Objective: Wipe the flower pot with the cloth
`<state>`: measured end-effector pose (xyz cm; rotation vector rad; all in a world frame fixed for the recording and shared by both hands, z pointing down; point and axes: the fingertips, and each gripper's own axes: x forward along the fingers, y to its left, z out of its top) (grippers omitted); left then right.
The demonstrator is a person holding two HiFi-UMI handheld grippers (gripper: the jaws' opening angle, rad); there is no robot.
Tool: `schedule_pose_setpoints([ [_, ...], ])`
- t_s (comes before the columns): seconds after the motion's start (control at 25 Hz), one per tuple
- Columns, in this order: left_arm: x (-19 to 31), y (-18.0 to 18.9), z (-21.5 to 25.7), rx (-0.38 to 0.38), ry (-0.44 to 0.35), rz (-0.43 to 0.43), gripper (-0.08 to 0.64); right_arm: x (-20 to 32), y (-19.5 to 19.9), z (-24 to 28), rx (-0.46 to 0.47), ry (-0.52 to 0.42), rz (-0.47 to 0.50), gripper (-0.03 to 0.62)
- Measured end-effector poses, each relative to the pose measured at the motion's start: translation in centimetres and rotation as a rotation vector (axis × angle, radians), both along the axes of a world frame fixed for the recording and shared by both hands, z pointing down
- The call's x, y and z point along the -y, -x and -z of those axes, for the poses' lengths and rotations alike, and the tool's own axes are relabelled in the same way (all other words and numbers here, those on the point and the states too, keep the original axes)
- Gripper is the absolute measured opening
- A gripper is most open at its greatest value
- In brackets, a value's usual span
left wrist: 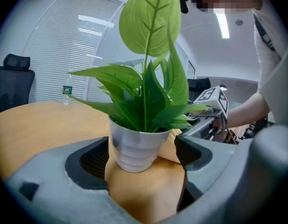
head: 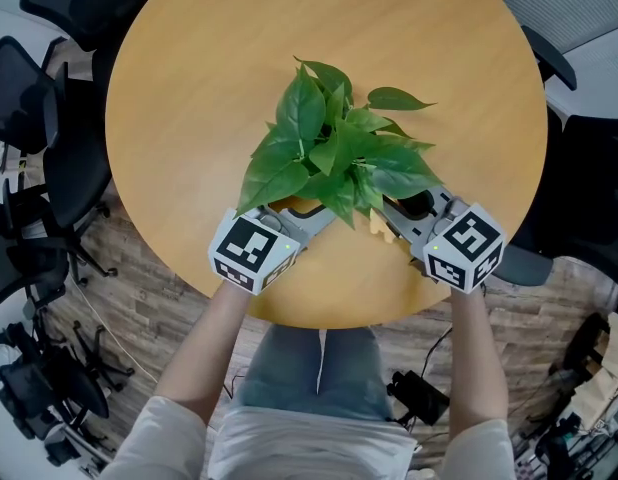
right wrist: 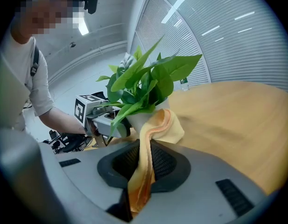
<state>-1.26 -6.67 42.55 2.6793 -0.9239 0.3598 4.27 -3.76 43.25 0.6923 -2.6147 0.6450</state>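
A leafy green plant [head: 334, 148] stands in a white ribbed flower pot [left wrist: 134, 148] near the front of the round wooden table [head: 209, 78]. In the head view the leaves hide the pot. My left gripper [left wrist: 143, 158] is open, with the pot standing between its fingers [left wrist: 193, 150]. My right gripper [right wrist: 139, 171] is shut on a yellow-orange cloth [right wrist: 155, 129]. The cloth runs from the jaws up against the side of the pot [right wrist: 143, 118]. In the head view the left gripper [head: 304, 213] and right gripper [head: 389, 218] flank the plant, and a bit of cloth [head: 377, 224] shows.
Black office chairs [head: 49, 138] crowd the table's left side, and another chair [head: 559, 198] stands at the right. A water bottle [left wrist: 66, 93] stands at the table's far edge. Cables and a black box [head: 419, 393] lie on the wooden floor.
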Motion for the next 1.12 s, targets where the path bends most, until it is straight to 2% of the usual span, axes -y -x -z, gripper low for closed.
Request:
schedule_pose_setpoints([
  [0.16,-0.4,0.5,0.0,0.035,-0.036,-0.174,0.445,0.1,-0.1,0.0,0.004,0.004,0.005,0.054],
  [0.28,0.2,0.9,0.3,0.023,-0.063,-0.281,0.445,0.1,-0.1,0.1,0.011,0.008,0.008,0.054],
  [0.44,1.0,0.7,1.0,-0.023,-0.084,-0.399,0.445,0.2,-0.2,0.1,0.014,0.014,0.012,0.054],
  [0.6,1.1,-0.1,0.5,0.000,-0.080,-0.510,0.445,0.1,-0.2,-0.1,0.015,0.020,0.010,0.054],
  [0.92,1.4,-0.7,0.5,-0.027,-0.056,-0.580,0.445,-0.2,0.2,-0.1,0.014,0.018,0.019,0.054],
  [1.12,1.5,-1.0,0.6,-0.033,-0.061,-0.555,0.445,0.0,-0.1,-0.1,0.014,0.019,0.011,0.054],
])
